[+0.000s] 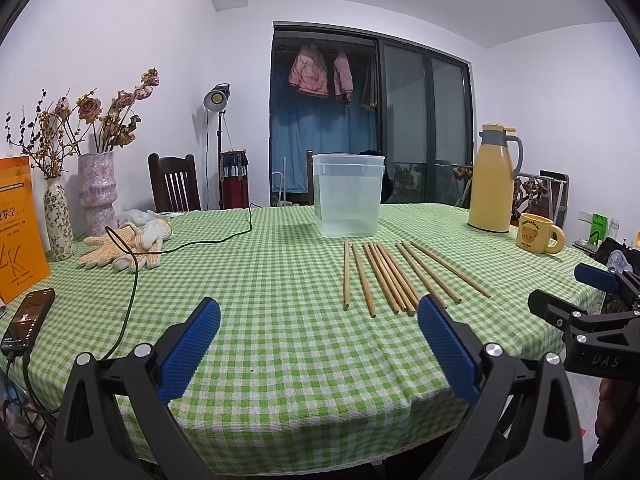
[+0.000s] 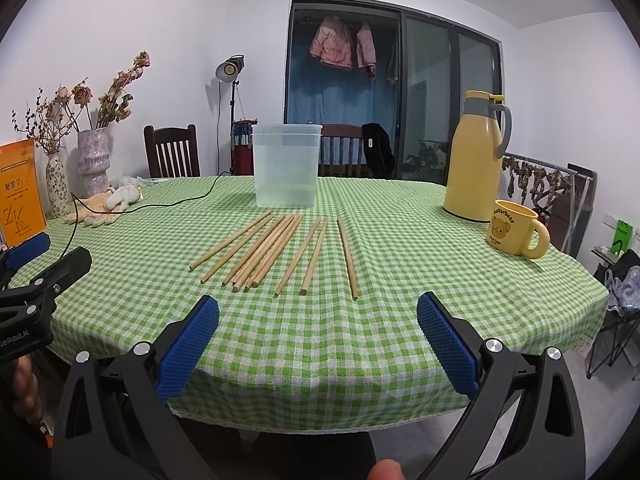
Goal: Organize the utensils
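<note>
Several wooden chopsticks point(image 1: 390, 276) lie fanned on the green checked tablecloth, also in the right wrist view point(image 2: 276, 252). A clear plastic container point(image 1: 347, 195) stands upright just behind them, also in the right wrist view point(image 2: 286, 166). My left gripper point(image 1: 319, 330) is open and empty over the table's near edge, left of the chopsticks. My right gripper point(image 2: 318, 328) is open and empty, in front of the chopsticks. Each gripper shows in the other's view: the right one point(image 1: 568, 292) at right, the left one point(image 2: 52, 250) at left.
A yellow thermos point(image 1: 494, 178) and yellow mug point(image 1: 538, 233) stand at the right. Work gloves point(image 1: 126, 246), a black cable point(image 1: 188, 245), two vases point(image 1: 96, 190), an orange book point(image 1: 16, 224) and a phone point(image 1: 26, 318) are at the left. Chairs stand behind the table.
</note>
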`<move>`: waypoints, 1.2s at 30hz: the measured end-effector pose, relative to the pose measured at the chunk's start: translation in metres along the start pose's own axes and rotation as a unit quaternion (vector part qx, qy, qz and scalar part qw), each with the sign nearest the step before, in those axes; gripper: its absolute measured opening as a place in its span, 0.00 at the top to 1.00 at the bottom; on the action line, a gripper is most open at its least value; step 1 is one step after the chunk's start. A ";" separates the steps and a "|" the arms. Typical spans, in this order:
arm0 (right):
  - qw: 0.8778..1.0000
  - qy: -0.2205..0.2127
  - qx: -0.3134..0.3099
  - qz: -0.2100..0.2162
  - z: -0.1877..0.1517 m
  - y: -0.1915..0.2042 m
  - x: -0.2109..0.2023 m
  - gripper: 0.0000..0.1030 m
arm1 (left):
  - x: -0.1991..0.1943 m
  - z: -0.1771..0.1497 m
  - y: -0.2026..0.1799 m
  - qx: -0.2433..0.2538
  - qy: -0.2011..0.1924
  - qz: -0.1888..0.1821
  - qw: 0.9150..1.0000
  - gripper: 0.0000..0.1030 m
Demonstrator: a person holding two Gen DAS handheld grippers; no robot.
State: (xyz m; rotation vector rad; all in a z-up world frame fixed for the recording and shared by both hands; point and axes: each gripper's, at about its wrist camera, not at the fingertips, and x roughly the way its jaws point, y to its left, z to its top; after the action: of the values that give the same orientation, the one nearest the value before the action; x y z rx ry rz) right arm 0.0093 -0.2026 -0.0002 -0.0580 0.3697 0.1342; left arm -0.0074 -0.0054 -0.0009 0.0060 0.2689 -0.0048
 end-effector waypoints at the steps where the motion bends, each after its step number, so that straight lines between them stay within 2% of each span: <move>1: 1.000 0.001 0.000 0.000 0.000 0.000 0.000 0.07 | 0.000 0.000 0.000 -0.001 -0.001 0.001 1.000 0.07; 26: 1.000 0.004 -0.008 -0.008 -0.002 -0.001 0.005 0.07 | 0.001 0.000 0.005 -0.008 0.003 0.003 1.000 0.07; 36: 0.999 0.011 -0.026 -0.032 -0.005 -0.006 0.033 0.07 | 0.044 -0.008 0.018 -0.028 0.051 0.013 0.998 0.07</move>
State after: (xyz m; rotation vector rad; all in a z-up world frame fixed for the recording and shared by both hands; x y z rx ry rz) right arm 0.0387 -0.2055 -0.0169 -0.1221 0.3868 0.0791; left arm 0.0327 0.0122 -0.0199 -0.0453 0.3700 0.0293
